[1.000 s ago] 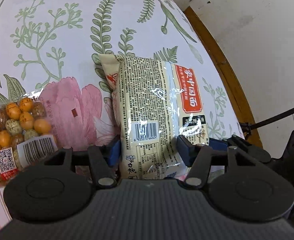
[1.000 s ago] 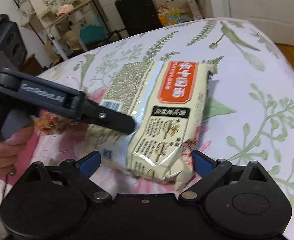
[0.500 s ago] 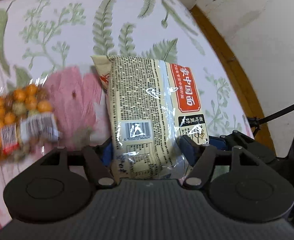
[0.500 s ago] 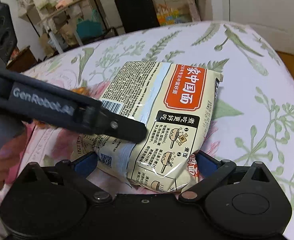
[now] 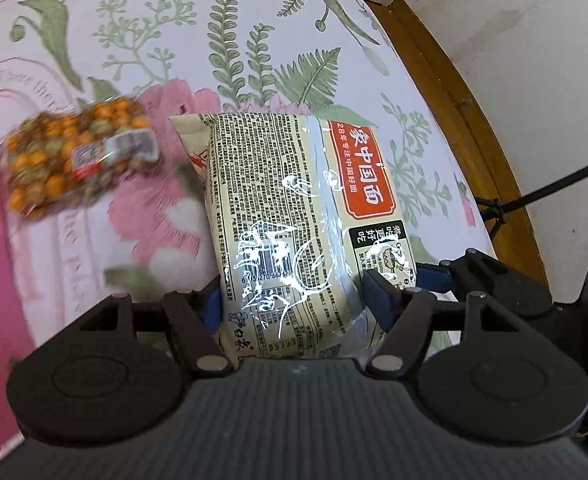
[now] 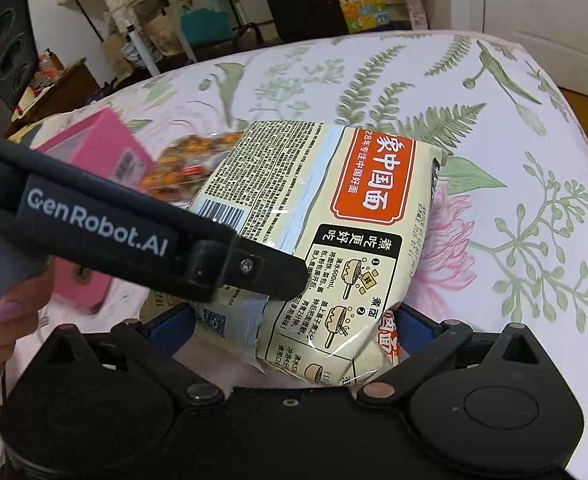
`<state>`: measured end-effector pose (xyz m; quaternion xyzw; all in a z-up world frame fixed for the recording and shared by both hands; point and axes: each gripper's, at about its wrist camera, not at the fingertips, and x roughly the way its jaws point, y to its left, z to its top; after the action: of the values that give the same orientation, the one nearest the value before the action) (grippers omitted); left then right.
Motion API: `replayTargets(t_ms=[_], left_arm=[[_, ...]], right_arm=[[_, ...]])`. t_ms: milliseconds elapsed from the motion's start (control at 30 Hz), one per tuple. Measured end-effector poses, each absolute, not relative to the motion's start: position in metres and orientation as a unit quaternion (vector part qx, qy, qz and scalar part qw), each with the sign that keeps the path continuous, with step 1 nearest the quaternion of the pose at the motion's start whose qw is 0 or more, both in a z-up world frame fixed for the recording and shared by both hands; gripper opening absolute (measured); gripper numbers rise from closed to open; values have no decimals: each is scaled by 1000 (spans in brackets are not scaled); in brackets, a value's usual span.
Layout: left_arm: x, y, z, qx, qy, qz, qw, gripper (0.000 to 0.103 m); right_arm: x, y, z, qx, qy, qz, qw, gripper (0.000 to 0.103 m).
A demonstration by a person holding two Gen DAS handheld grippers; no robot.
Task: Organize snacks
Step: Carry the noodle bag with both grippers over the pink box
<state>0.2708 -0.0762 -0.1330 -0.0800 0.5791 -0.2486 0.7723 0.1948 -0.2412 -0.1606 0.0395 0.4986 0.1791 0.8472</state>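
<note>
Left gripper (image 5: 291, 294) pinches noodle packet (image 5: 294, 216) — snack bag (image 5: 77, 158) beside.

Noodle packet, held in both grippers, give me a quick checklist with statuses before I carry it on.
1. Left gripper pads on noodle packet: ok.
2. Right gripper pads on its end: ok, though the left pad's contact is hidden.
3. Packet clear of floral tablecloth: cannot tell.
4. Bag of orange snack balls apart from the packet: ok.
5. Pink box out of the way: ok.
6. Wrapper intact: cannot tell, glare.
</note>
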Motion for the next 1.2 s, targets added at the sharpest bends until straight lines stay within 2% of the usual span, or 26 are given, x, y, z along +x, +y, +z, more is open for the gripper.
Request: replayTargets(t_ms=[467,733,933,1200], left_arm=[[201,23,-77,-103,570,-231,782,68],[184,97,-34,-112,527,-206,817,68],[191,163,-30,-118,514,-177,831,68],[215,226,-57,-115,538,-122,826,68]], right_arm=[[128,-159,-102,-63,478,283,829,103],[141,-103,-58,-59,446,331,829,102],[168,-47,-57,-48,442,358,821,99],[202,19,-84,-13,479,379,792,98]])
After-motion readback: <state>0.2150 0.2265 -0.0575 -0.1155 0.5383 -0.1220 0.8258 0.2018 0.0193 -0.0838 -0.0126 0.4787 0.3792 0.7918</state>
